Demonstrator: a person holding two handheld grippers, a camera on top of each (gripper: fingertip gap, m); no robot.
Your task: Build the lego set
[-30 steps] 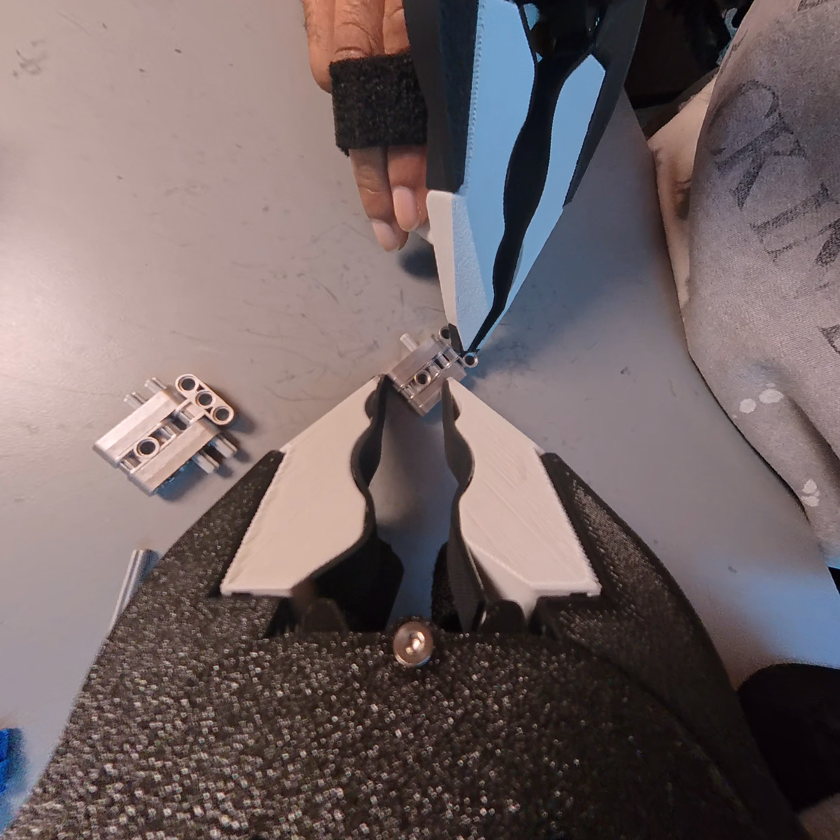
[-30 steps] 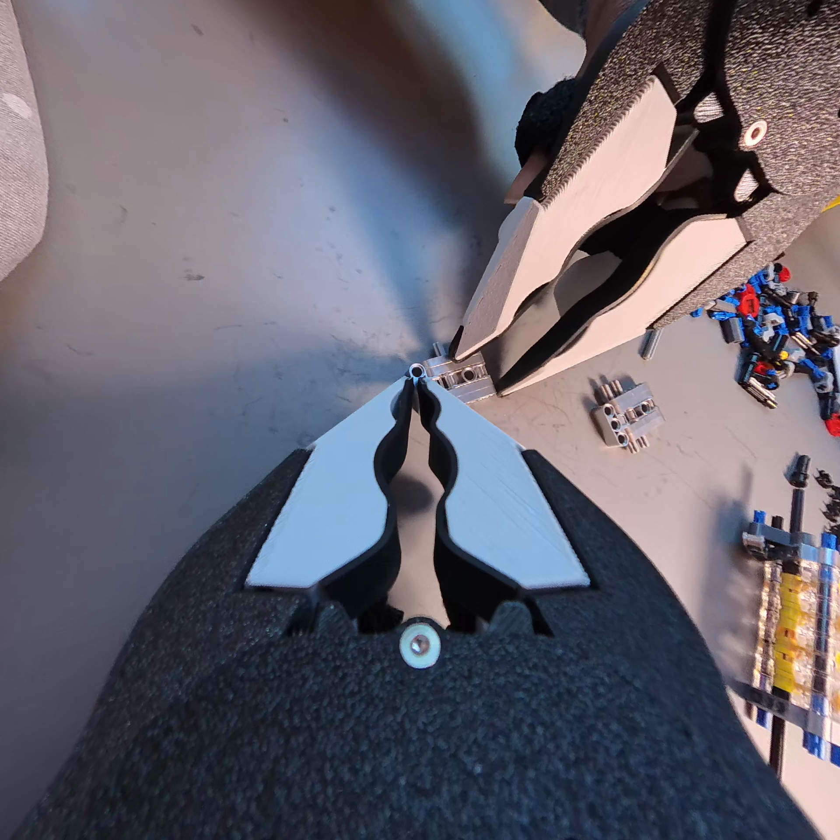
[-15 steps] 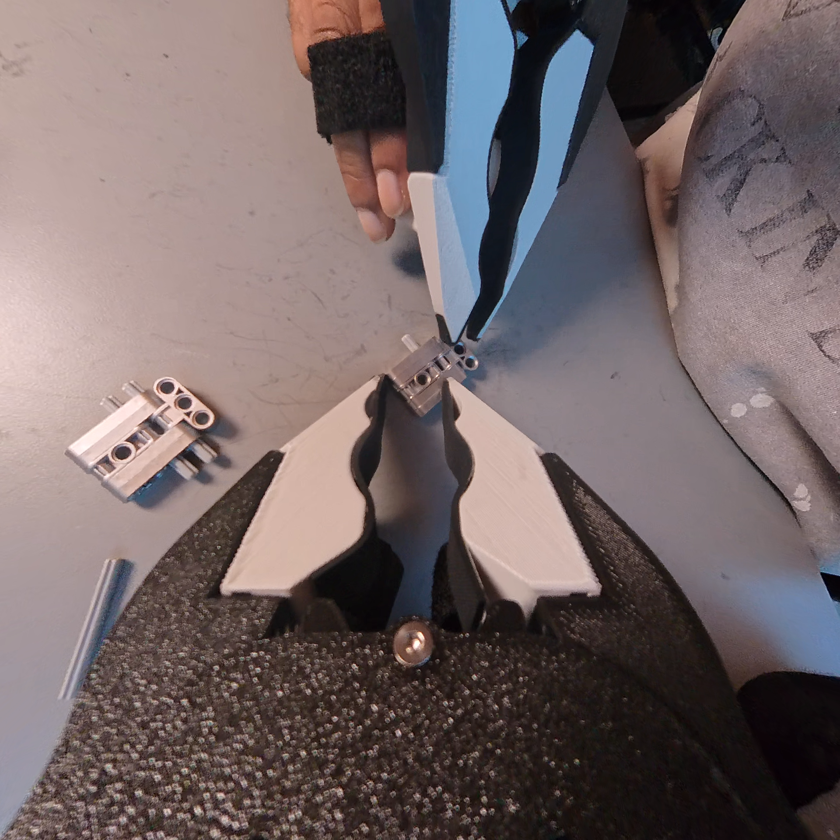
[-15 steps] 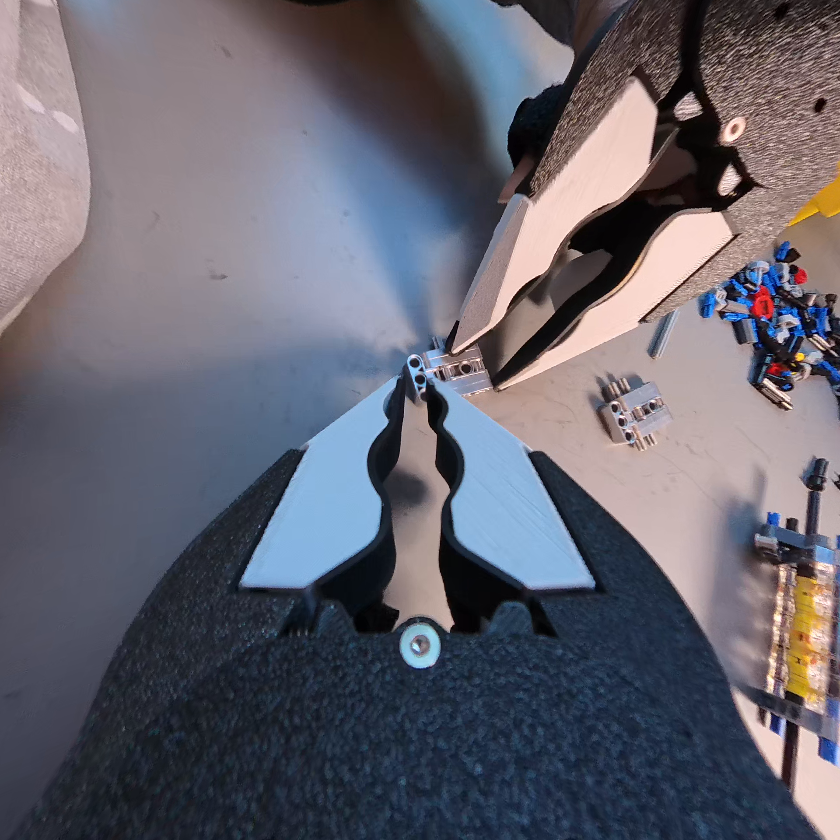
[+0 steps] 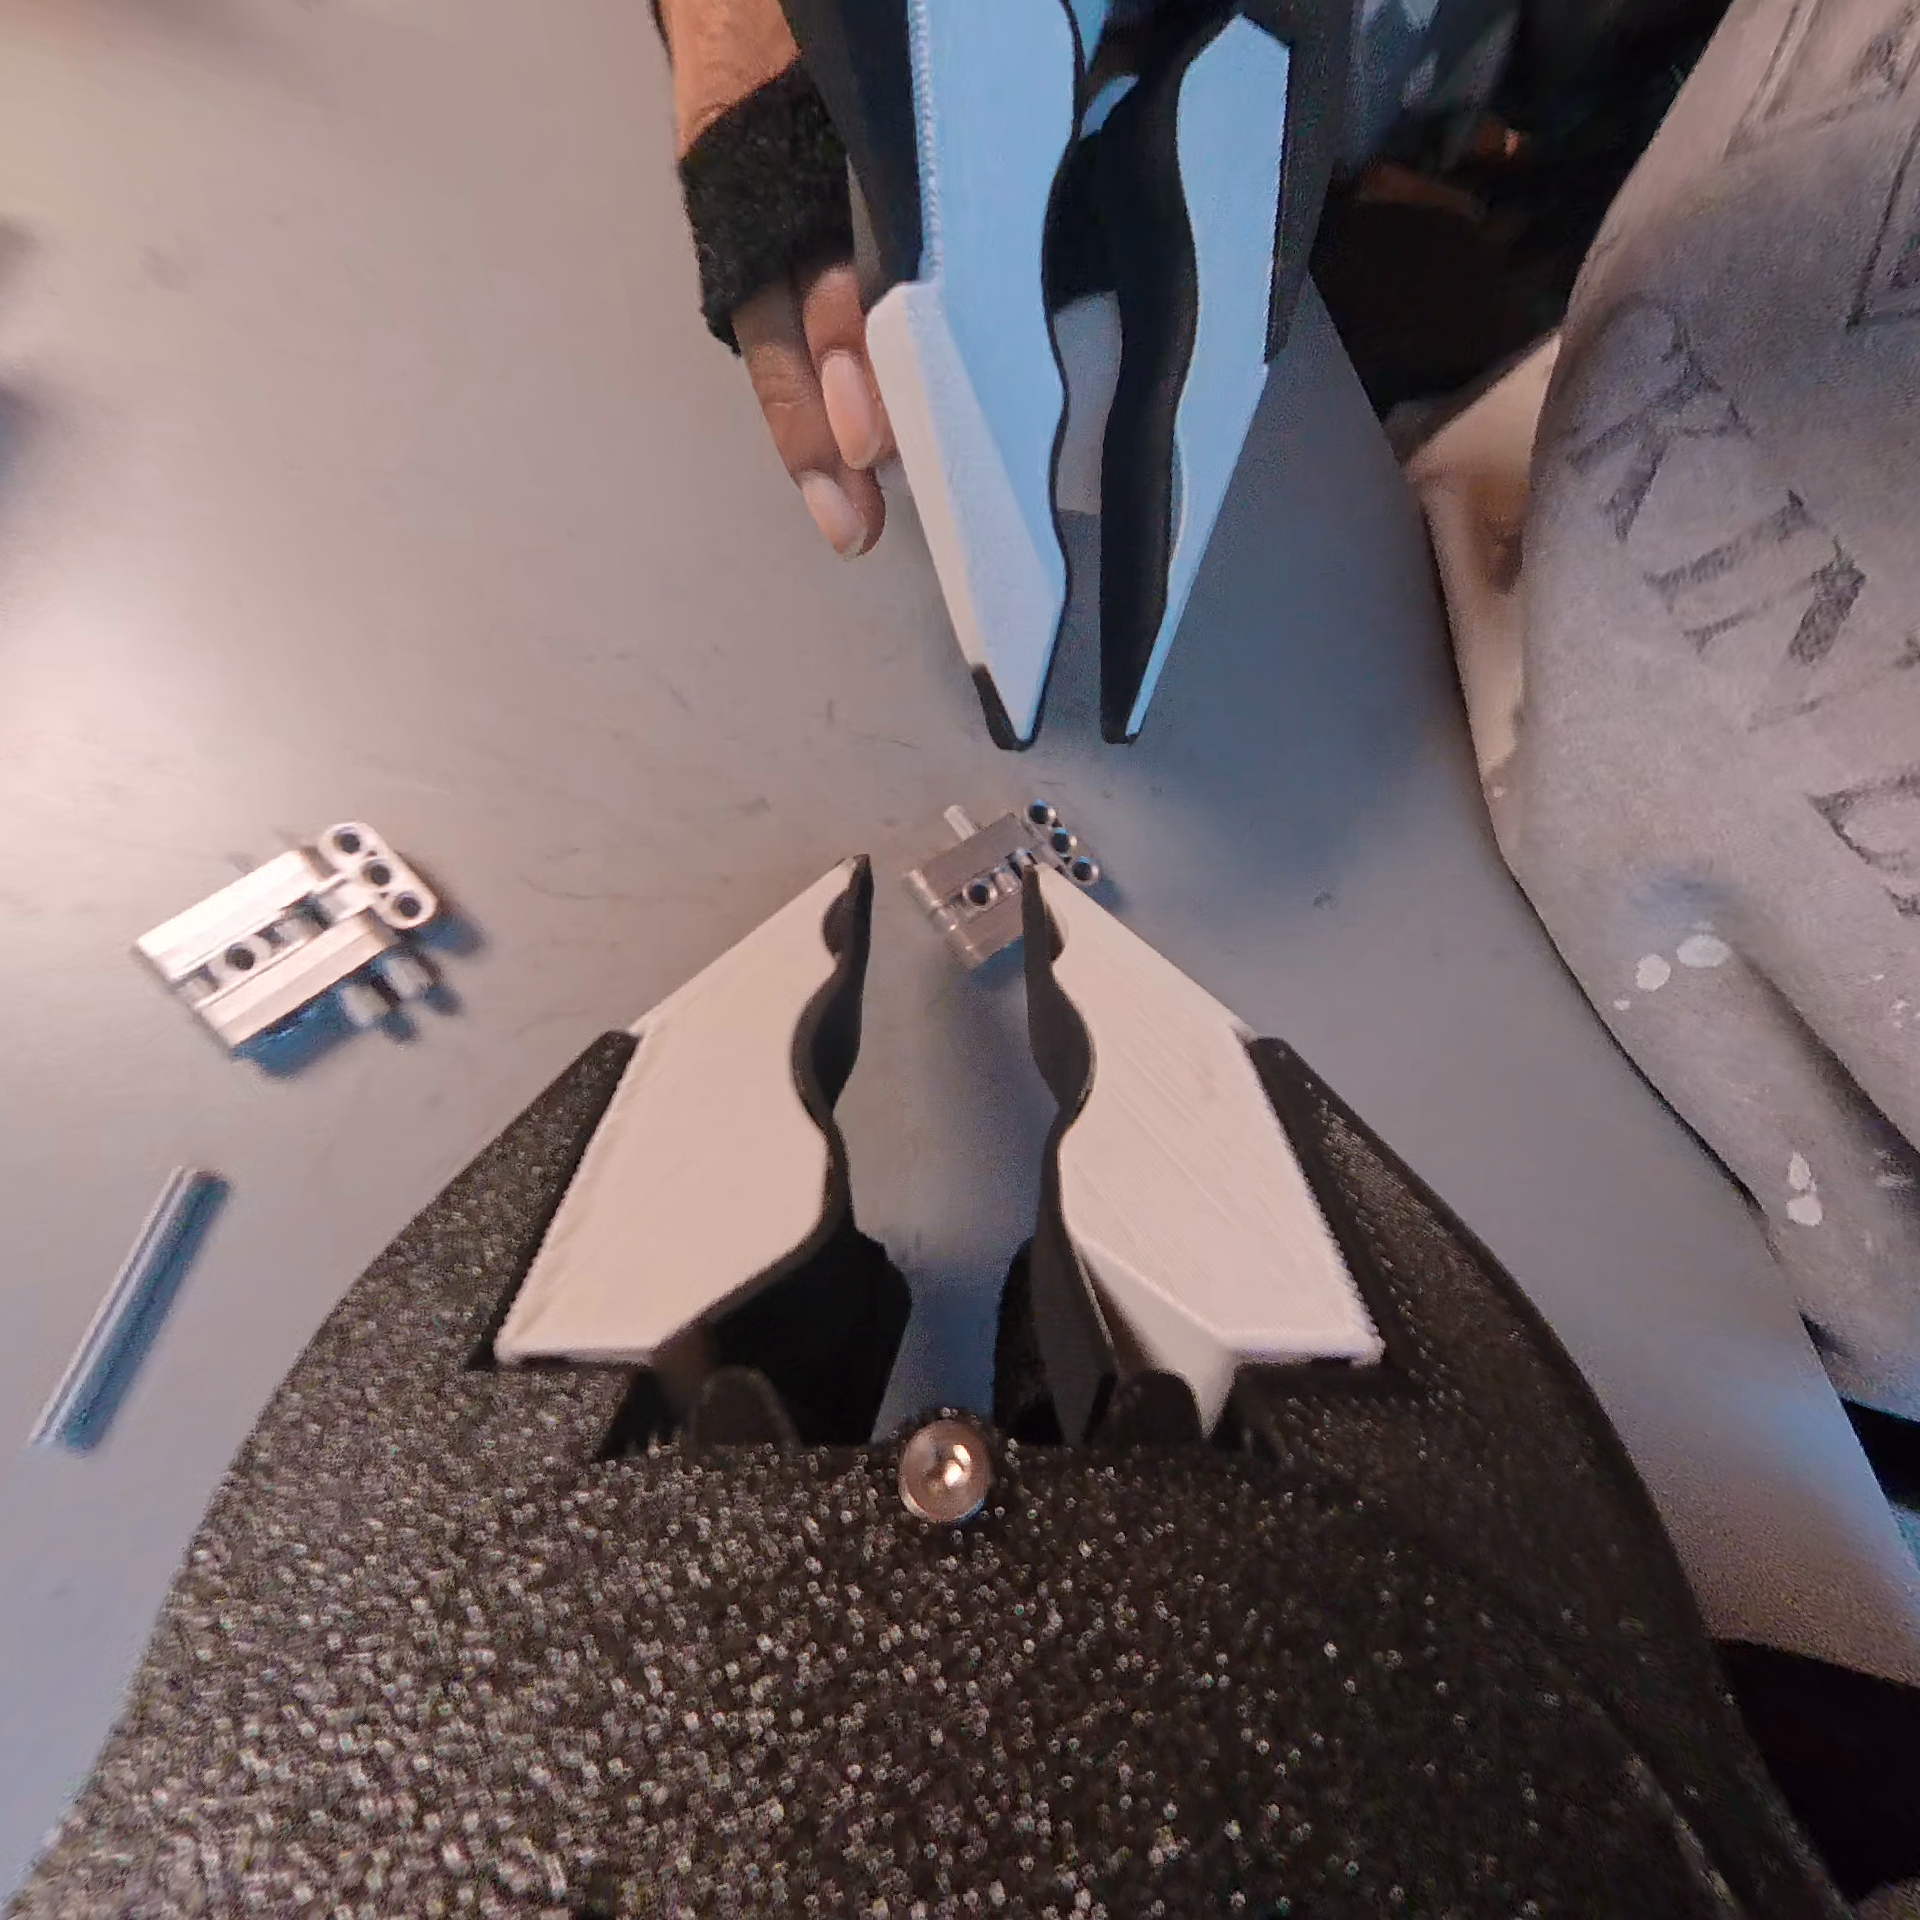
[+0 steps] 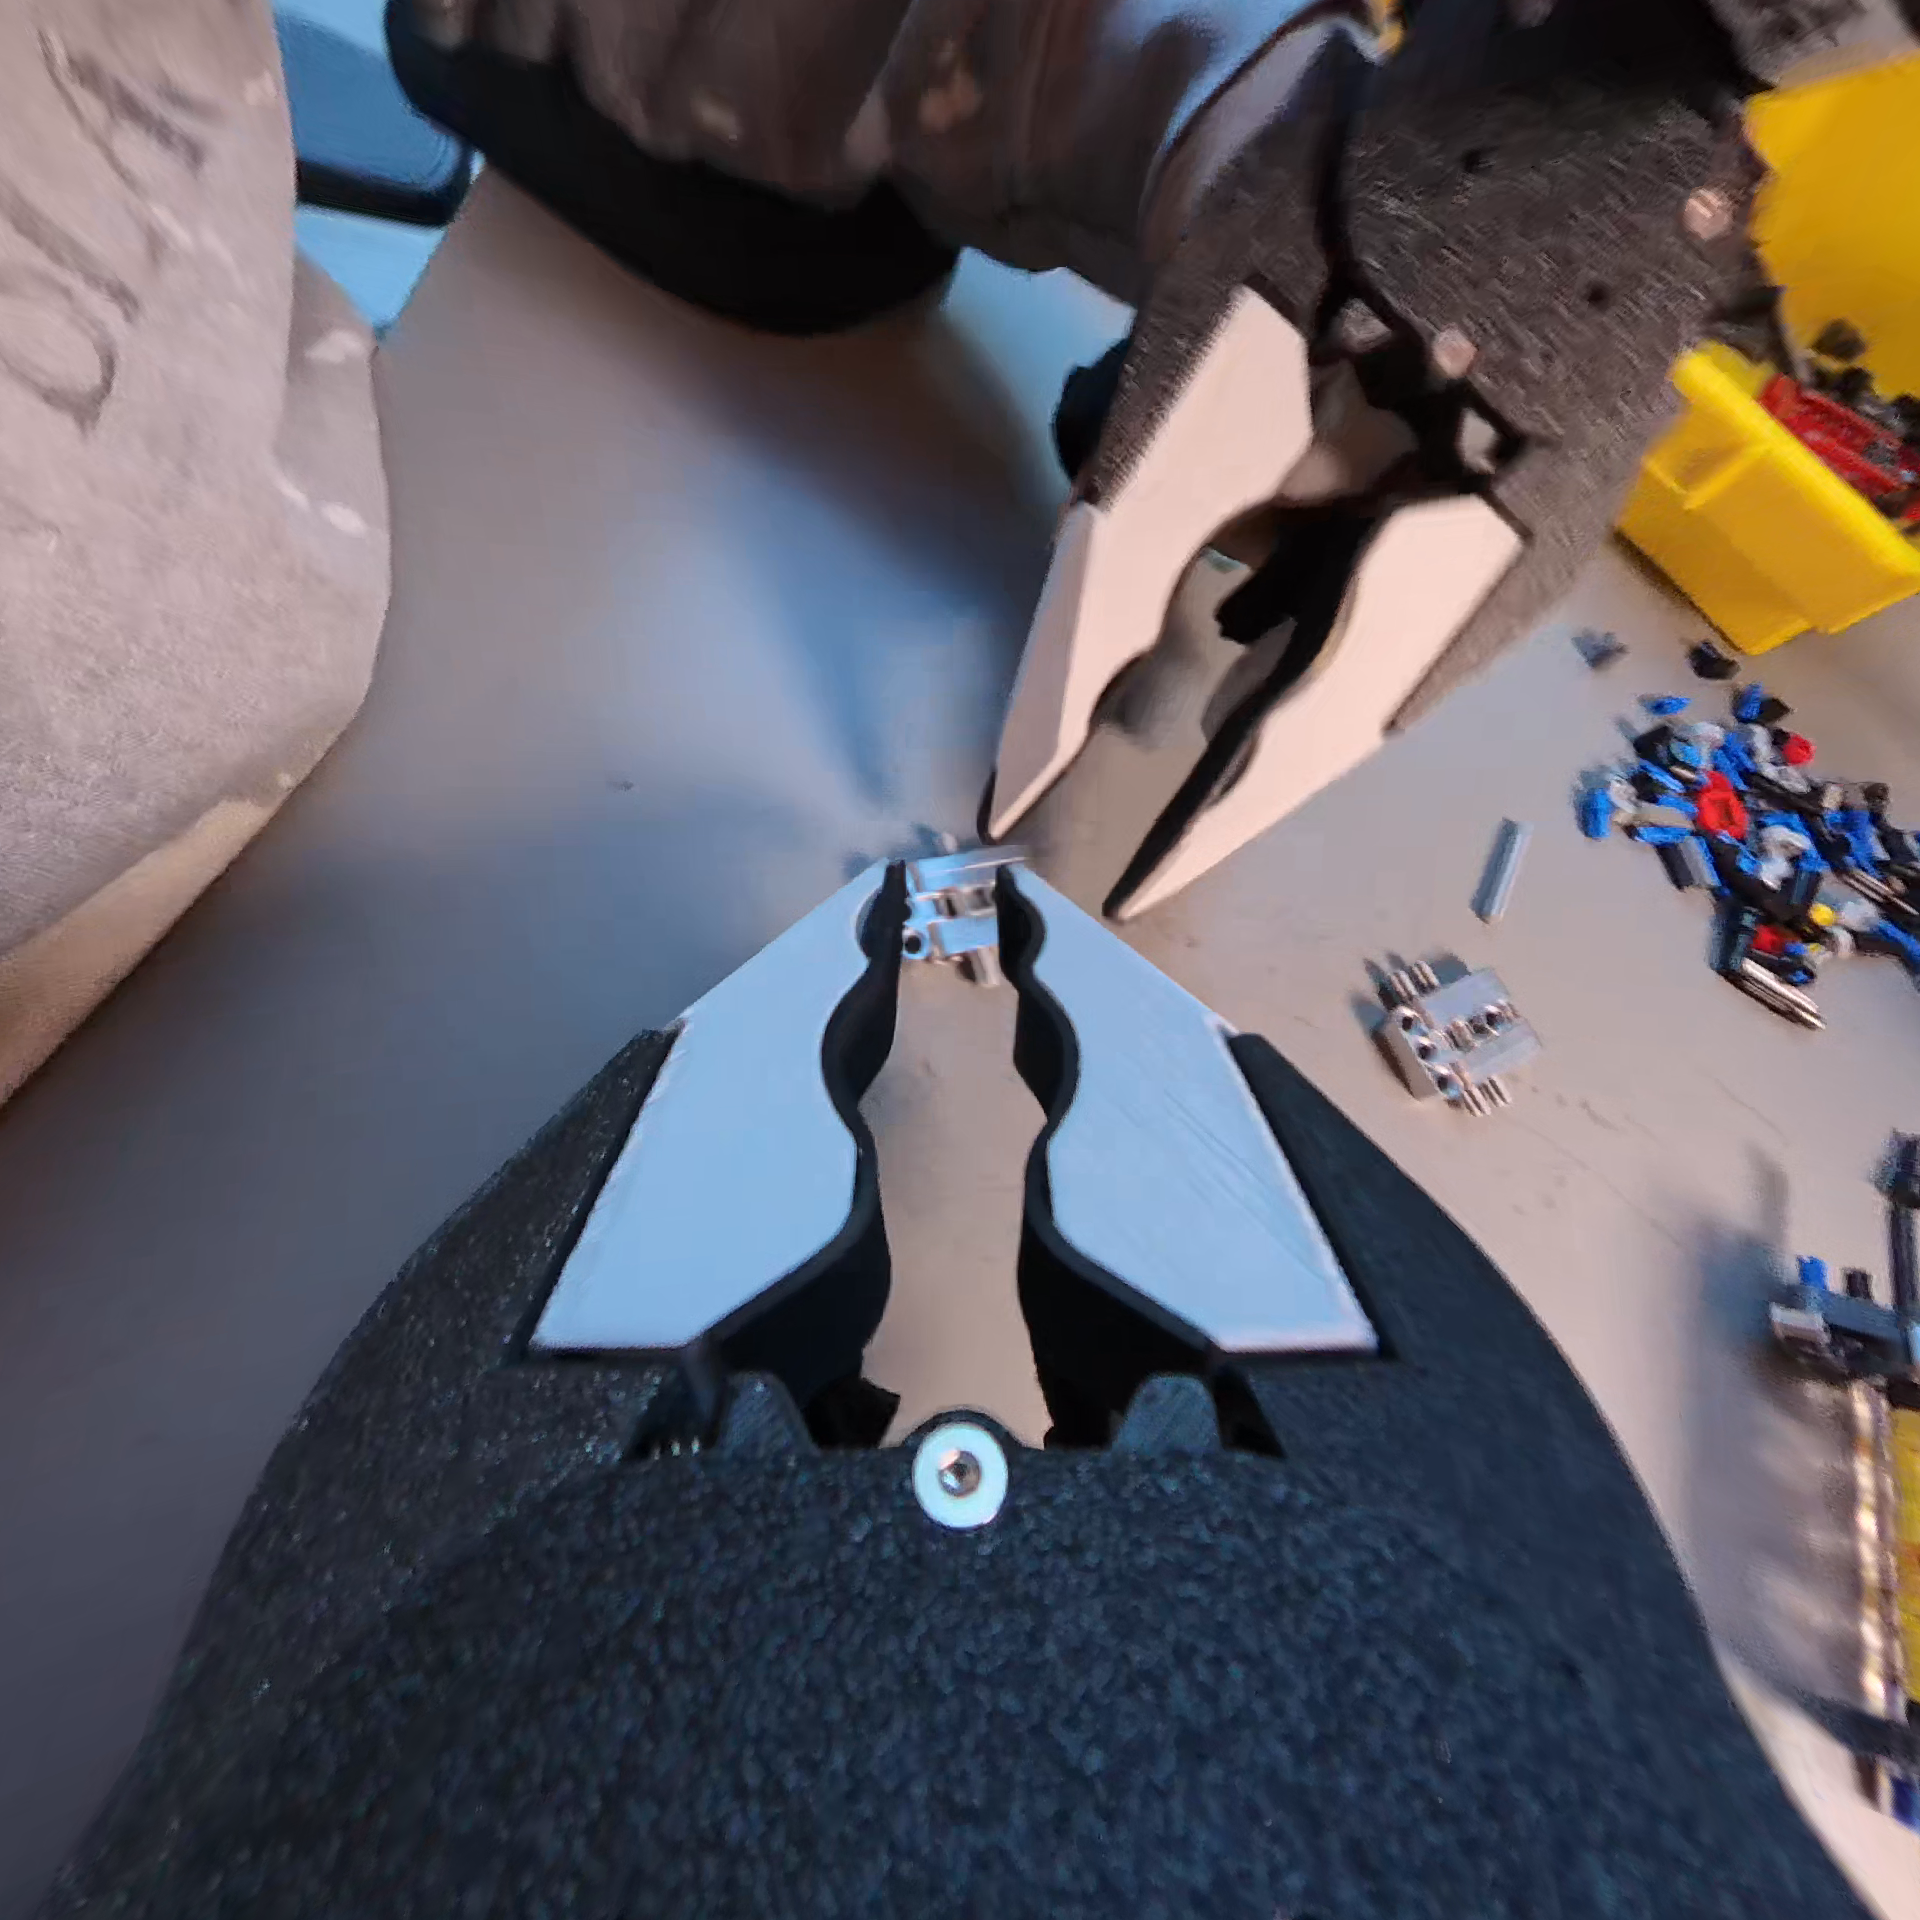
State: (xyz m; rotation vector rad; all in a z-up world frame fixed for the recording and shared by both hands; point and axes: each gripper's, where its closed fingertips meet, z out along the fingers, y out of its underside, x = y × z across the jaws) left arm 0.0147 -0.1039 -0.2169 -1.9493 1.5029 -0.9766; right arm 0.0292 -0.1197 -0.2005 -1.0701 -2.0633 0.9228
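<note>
Lying on the grey table [image 5: 416,520], two grey brick assemblies [image 5: 1003,883] [image 5: 291,940]; left gripper [image 5: 943,878] and right gripper [image 6: 943,883] both released, one rod [image 5: 130,1304] apart.

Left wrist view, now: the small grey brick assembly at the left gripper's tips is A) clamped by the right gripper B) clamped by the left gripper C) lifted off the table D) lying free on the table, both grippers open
D: the assembly lies on the table; left gripper and right gripper both show open gaps.
</note>
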